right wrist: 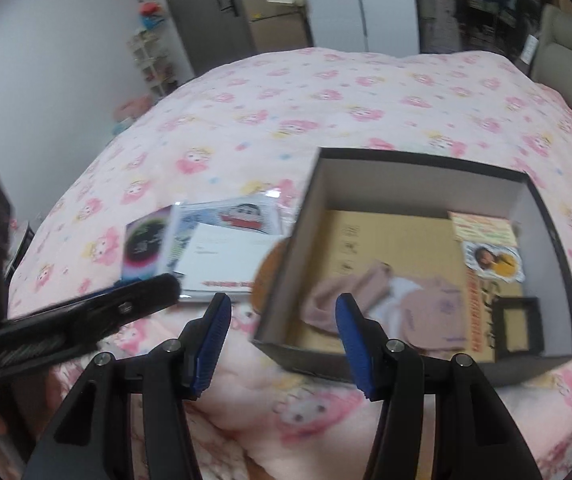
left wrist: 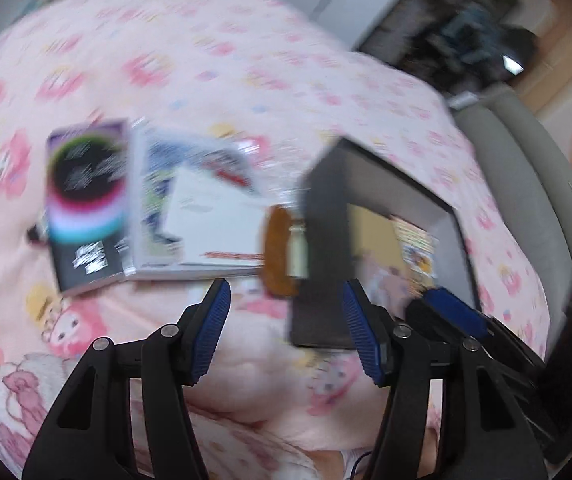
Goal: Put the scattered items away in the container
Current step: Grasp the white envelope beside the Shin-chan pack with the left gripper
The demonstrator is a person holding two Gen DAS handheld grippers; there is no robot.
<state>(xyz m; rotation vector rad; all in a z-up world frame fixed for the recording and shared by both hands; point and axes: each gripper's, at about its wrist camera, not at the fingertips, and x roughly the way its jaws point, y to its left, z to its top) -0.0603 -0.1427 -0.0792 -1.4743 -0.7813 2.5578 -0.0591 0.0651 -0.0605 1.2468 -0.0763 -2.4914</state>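
My left gripper (left wrist: 286, 328) and my right gripper (right wrist: 281, 340) both hang over the pink bed (right wrist: 326, 92) with jaws wide apart, holding nothing. The black box (right wrist: 418, 160) sits on the bed, pink socks (right wrist: 386, 300) inside. Cards (right wrist: 221, 256) lie just left of it

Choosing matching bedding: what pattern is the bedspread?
Pale pink bedspread with cartoon-character faces; clearest in right wrist view.

Open black box (right wrist: 418, 264) on pink bedspread, holding pink socks (right wrist: 386, 304), cards, small frame. Just left: orange disc (right wrist: 265, 276) touching its wall, white booklet (right wrist: 221, 260), cartoon pouch (right wrist: 221, 220), dark card (right wrist: 143, 246).
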